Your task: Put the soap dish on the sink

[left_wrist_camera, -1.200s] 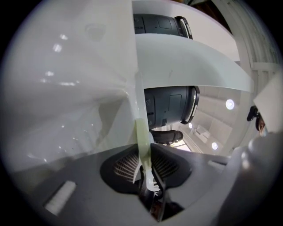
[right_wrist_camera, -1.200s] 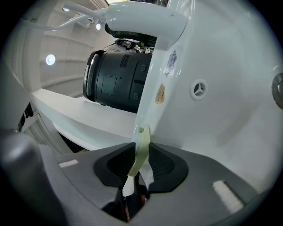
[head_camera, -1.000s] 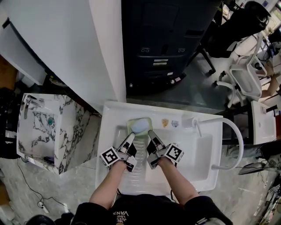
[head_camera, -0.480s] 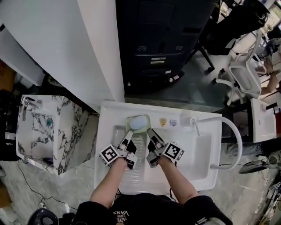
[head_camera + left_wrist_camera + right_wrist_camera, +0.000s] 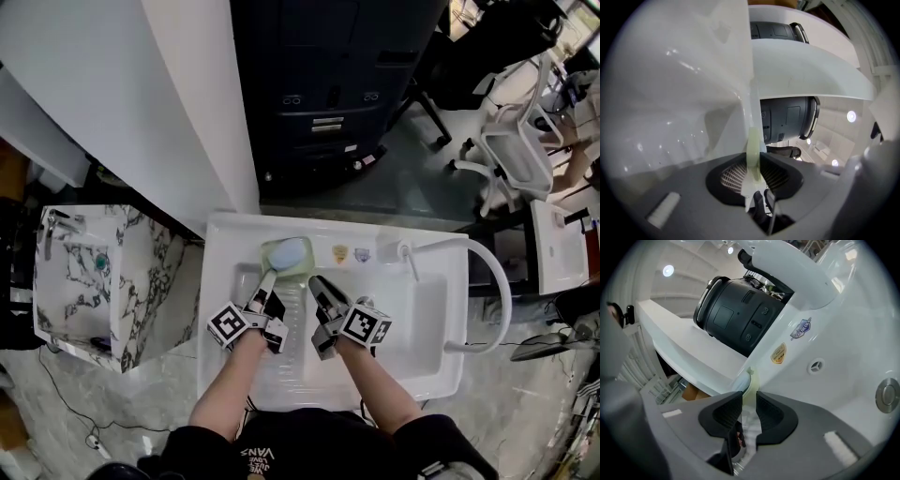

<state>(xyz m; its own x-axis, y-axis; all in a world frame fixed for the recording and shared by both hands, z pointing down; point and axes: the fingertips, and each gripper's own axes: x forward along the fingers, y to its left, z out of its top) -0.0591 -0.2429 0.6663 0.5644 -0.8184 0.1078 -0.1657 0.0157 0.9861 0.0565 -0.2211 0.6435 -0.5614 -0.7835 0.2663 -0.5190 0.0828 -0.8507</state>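
Observation:
The soap dish [image 5: 281, 265] is pale green, holds a light blue soap [image 5: 291, 249], and sits at the back ledge of the white sink [image 5: 225, 309]. Whether it rests on the ledge or hangs just above it I cannot tell. My left gripper [image 5: 267, 279] is shut on the dish's near-left rim. In the left gripper view the green edge [image 5: 753, 140] stands pinched between the left gripper's [image 5: 753, 161] jaws. My right gripper [image 5: 316, 283] is shut on the near-right rim. The right gripper view shows the dish rim [image 5: 752, 383] filling the gap of the right gripper [image 5: 749, 406].
A faucet [image 5: 411, 257] and a white arched hose [image 5: 502, 300] stand at the sink's right. Two stickers [image 5: 339, 251] mark the back ledge. A marble-patterned basin [image 5: 94, 272] is at the left. A dark machine [image 5: 328, 84] and a white chair [image 5: 511, 150] lie beyond.
The head view has drifted, so everything sits a little lower left. Against the sink, the dish and both grippers keep their places. The right gripper has rolled slightly.

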